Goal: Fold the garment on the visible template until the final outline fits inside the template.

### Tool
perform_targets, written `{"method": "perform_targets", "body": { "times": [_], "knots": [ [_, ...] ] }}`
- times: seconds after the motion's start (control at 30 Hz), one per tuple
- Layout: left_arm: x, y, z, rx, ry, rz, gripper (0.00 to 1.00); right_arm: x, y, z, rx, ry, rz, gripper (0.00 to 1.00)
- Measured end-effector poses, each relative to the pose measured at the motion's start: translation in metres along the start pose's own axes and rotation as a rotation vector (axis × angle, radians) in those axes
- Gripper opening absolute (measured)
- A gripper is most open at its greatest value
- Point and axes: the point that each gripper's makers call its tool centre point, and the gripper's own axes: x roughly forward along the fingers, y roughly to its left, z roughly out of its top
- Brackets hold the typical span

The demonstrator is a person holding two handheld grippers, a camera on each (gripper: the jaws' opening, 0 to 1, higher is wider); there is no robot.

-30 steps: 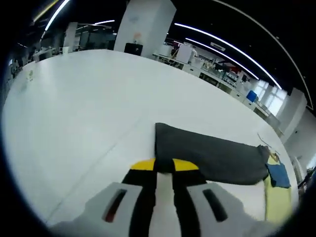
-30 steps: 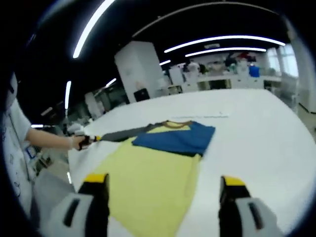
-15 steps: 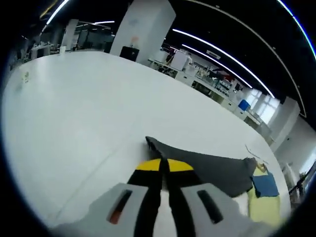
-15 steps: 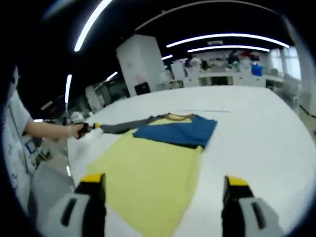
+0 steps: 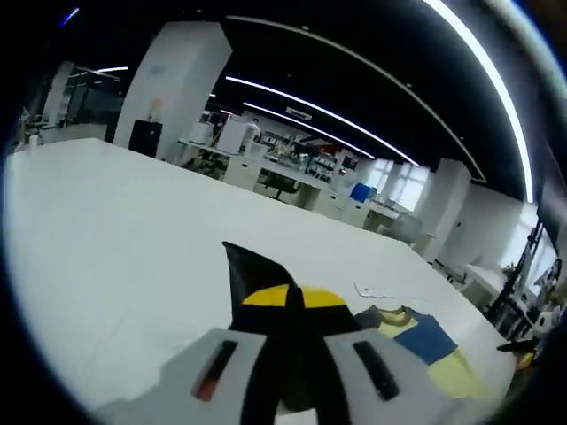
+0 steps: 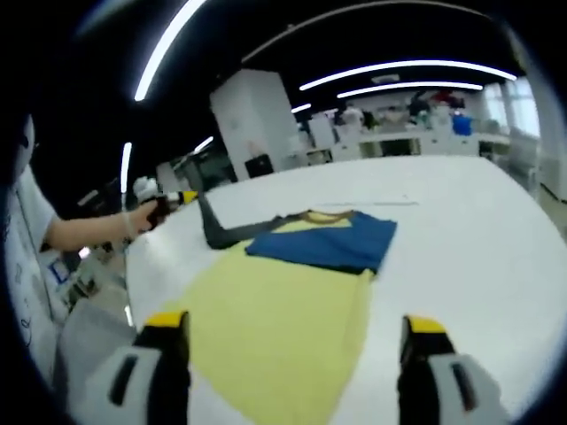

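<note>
Where it lies spread on the white table, the garment is seen in the right gripper view as a broad yellow body with a blue panel folded across its upper part and a brown-edged collar just beyond that. A dark grey sleeve is drawn off the garment's left side and lifted above the table, its tip pinched in the left gripper, which is carried by a person's hand. In the left gripper view the same sleeve is seen rising as a dark point from between the closed yellow-tipped jaws of the left gripper, with the yellow and blue of the garment lying farther off on the table. The right gripper is held over the near edge of the garment, its jaws spread wide with nothing between them. A thin pale line is marked on the table beyond the collar
</note>
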Motion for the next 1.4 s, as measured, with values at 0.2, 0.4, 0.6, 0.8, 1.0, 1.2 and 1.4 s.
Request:
{"method": "perform_targets", "body": {
  "times": [0.2,0.4,0.6,0.8,1.0,1.2,1.4],
  "knots": [
    [0.031,-0.062,-0.018,0.028,0.041,-0.114,0.0,-0.007,-0.003,-0.005,0.009,0.0,-0.014,0.99],
    [0.055,-0.103,-0.053,-0.007,0.107,-0.195,0.0,-0.015,-0.006,-0.01,0.032,-0.003,-0.026,0.99],
    [0.079,-0.144,-0.083,-0.051,0.158,-0.258,0.0,-0.021,-0.01,-0.011,0.053,-0.013,-0.046,0.99],
    [0.097,-0.187,-0.109,-0.064,0.202,-0.325,0.0,-0.025,-0.01,-0.019,0.072,-0.006,-0.061,0.99],
    [0.112,-0.233,-0.128,-0.067,0.245,-0.4,0.0,-0.028,-0.01,-0.026,0.09,0.0,-0.068,0.98],
    [0.123,-0.281,-0.151,-0.043,0.293,-0.473,0.0,-0.031,-0.011,-0.035,0.107,0.012,-0.076,0.98],
    [0.135,-0.319,-0.174,-0.016,0.341,-0.529,0.0,-0.036,-0.011,-0.039,0.124,0.011,-0.083,0.98]
  ]
}}
